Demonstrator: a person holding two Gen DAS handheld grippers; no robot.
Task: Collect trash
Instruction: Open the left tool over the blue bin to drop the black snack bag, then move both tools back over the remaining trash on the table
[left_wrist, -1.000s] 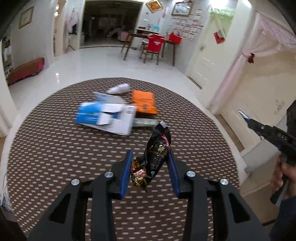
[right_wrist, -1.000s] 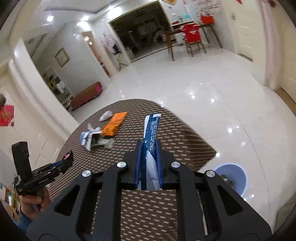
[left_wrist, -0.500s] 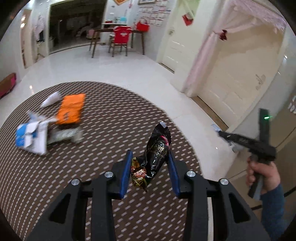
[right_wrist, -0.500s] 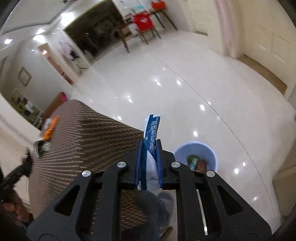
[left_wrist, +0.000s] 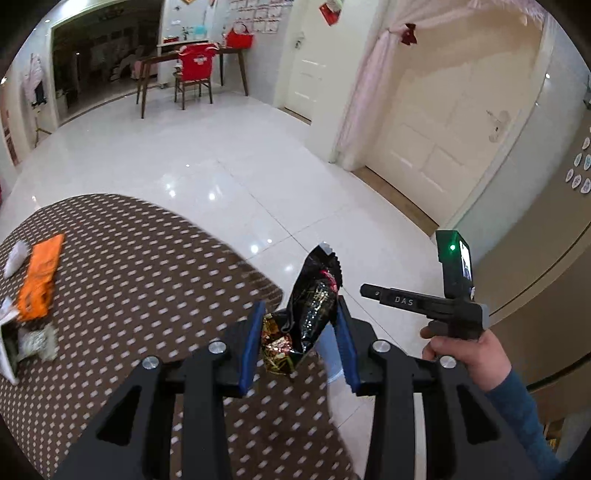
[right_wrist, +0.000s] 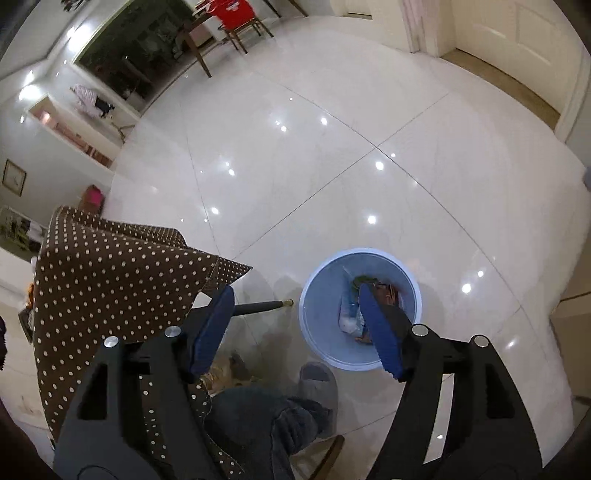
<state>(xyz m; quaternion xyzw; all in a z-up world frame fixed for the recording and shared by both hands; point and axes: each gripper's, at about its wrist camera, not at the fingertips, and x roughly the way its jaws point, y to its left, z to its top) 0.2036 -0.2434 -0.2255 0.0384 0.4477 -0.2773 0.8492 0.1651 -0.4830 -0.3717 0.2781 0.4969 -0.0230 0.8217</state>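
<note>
The left gripper (left_wrist: 300, 334) is clamped on a crumpled black foil snack wrapper (left_wrist: 309, 314), whose long axis stands up and away between the blue pads, above the near edge of the brown polka-dot tablecloth (left_wrist: 122, 280). The right gripper (right_wrist: 297, 325) hangs over the round pale-blue plastic waste bin (right_wrist: 321, 295) on the white tiled floor, its jaws opening with nothing between them. The bin, already holding litter, lies below and to the right of the table, so the right hand is nearer it; the left probably has to carry its wrapper rightward past the edge.
</note>
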